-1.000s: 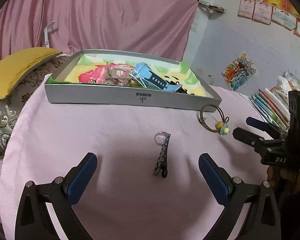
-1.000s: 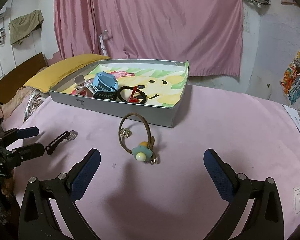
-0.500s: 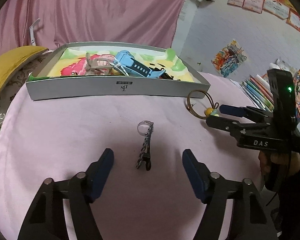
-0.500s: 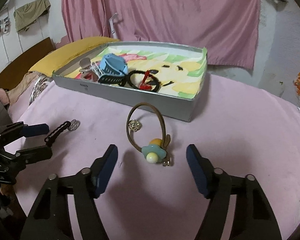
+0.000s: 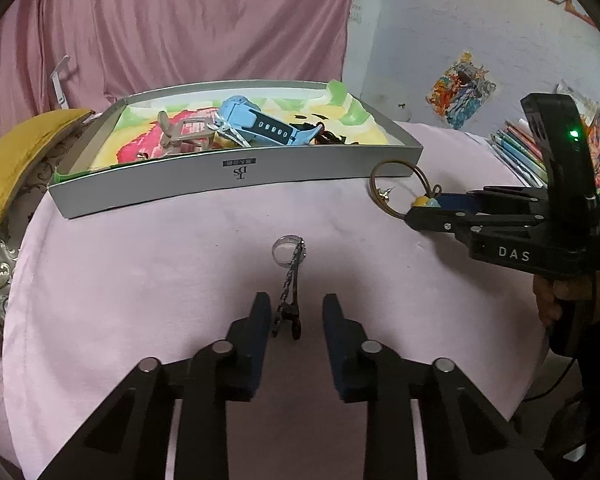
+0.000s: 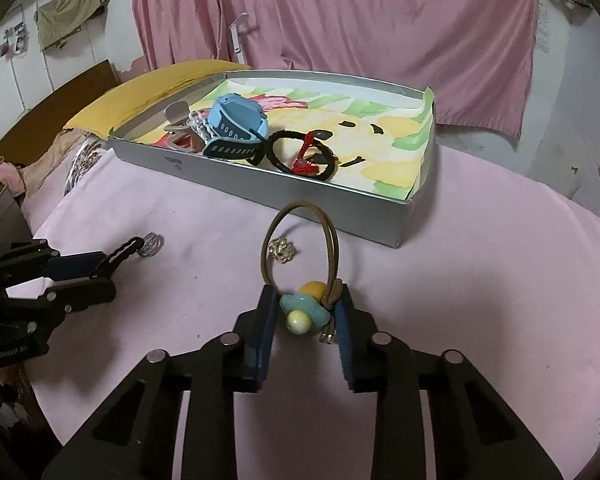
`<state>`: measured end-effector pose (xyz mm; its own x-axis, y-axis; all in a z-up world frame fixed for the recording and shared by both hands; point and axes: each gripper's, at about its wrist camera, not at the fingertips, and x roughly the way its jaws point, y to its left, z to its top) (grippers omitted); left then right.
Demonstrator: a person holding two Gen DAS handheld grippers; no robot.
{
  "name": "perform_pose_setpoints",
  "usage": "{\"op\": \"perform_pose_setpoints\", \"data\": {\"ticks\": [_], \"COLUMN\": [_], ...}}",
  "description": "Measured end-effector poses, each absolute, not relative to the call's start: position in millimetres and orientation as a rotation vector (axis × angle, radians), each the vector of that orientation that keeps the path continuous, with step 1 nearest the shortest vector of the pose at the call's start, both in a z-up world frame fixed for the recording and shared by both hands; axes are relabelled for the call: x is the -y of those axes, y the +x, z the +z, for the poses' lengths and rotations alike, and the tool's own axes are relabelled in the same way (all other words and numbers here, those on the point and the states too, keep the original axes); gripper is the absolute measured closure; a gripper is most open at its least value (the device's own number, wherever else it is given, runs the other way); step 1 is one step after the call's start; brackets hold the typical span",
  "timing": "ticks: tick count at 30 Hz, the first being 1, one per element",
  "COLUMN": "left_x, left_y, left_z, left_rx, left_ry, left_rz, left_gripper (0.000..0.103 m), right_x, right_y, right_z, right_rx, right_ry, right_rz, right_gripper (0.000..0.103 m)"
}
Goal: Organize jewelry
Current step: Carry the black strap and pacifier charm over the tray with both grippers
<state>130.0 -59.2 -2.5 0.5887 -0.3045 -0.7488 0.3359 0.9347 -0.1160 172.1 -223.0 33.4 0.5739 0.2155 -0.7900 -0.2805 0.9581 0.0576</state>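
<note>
Your left claw (image 5: 294, 312) has just been narrowing around the near end of the dark braided strap (image 5: 290, 292), which lies straight ahead on the pink cloth of the desk (image 5: 140, 280). The strap's long axis runs away from you, in line with the claw, and its silver ring (image 5: 285, 249) sits at the far end. The pads flank the strap's tip with small gaps on both sides, so no grip shows yet. Your right claw (image 6: 305, 312) has likewise just been closing and now stands narrow, with the hair tie (image 6: 300, 248) between its pads. The blue-and-yellow charm (image 6: 303, 310) sits right in the gap, and the left pad appears to touch the brown loop, which arches away toward the tray. Whether it is truly pinched you cannot tell. Beyond both pieces stands the grey tray (image 5: 236, 184), already holding a blue watch (image 5: 256, 126), so each piece must travel forward and over the near wall.
</note>
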Motion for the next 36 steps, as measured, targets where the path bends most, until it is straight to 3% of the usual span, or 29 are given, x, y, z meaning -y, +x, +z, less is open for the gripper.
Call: {"op": "perform_pose_setpoints", "data": {"ticks": [3,19,36], "left_x": [58,52,45], "left_y": [132,118,127], "left_z": [-2,-1,59], "left_rx": [-0.867,-0.804,-0.455], "left_ry": [0.031,-0.07,-0.109], "left_rz": [-0.362,-0.427,-0.318], "left_gripper": [0.091,0.091,0.091], "right_x": [223,226,215], "right_y": [171,128,131], "right_z": [34,47,108], "right_rx": [-0.911,-0.744,-0.428], "right_ry": [-0.075,0.014,0.058], "right_rz": [0.298,0.292,0.277], "right_gripper": [0.08,0.08,0.08]}}
